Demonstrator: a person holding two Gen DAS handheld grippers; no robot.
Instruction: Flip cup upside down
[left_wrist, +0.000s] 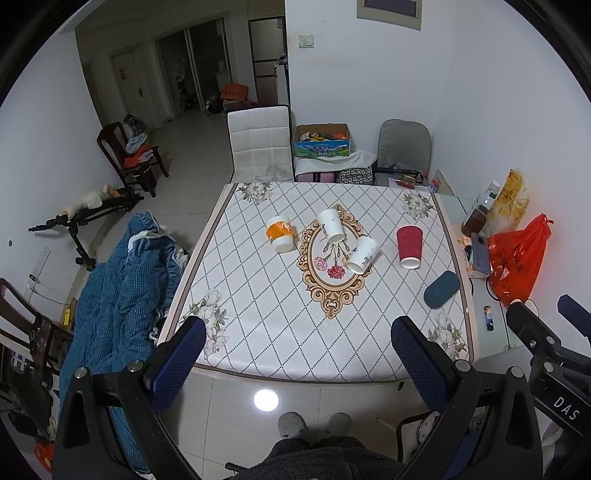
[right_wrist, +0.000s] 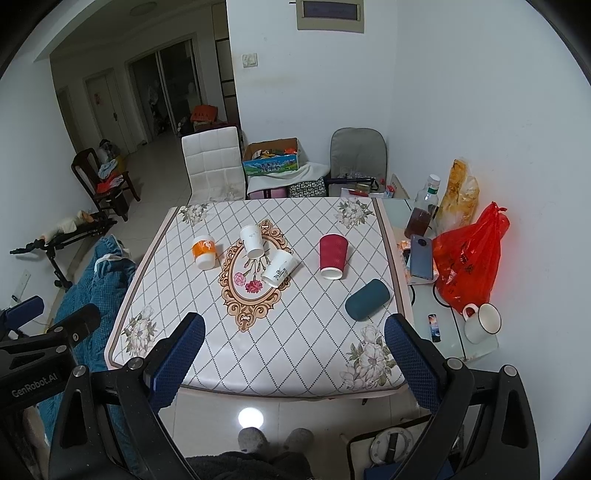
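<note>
Several paper cups lie on their sides on the patterned table (left_wrist: 258, 314): an orange-and-white cup (left_wrist: 280, 234) (right_wrist: 204, 252), two white cups (left_wrist: 331, 226) (left_wrist: 364, 254) (right_wrist: 252, 240) (right_wrist: 279, 268), and a red cup (left_wrist: 409, 246) (right_wrist: 333, 256). A dark teal cup (left_wrist: 441, 289) (right_wrist: 367, 299) lies near the right edge. My left gripper (left_wrist: 297, 336) is open and empty, above the table's near edge. My right gripper (right_wrist: 293, 334) is also open and empty, held back from the cups.
A side surface at the right holds a red plastic bag (right_wrist: 469, 258), a phone (right_wrist: 421, 256), bottles (right_wrist: 424, 210) and a white mug (right_wrist: 482, 323). A white chair (left_wrist: 258, 142) stands behind the table. A blue blanket (left_wrist: 118, 295) lies at the left. Feet (left_wrist: 314, 424) show below.
</note>
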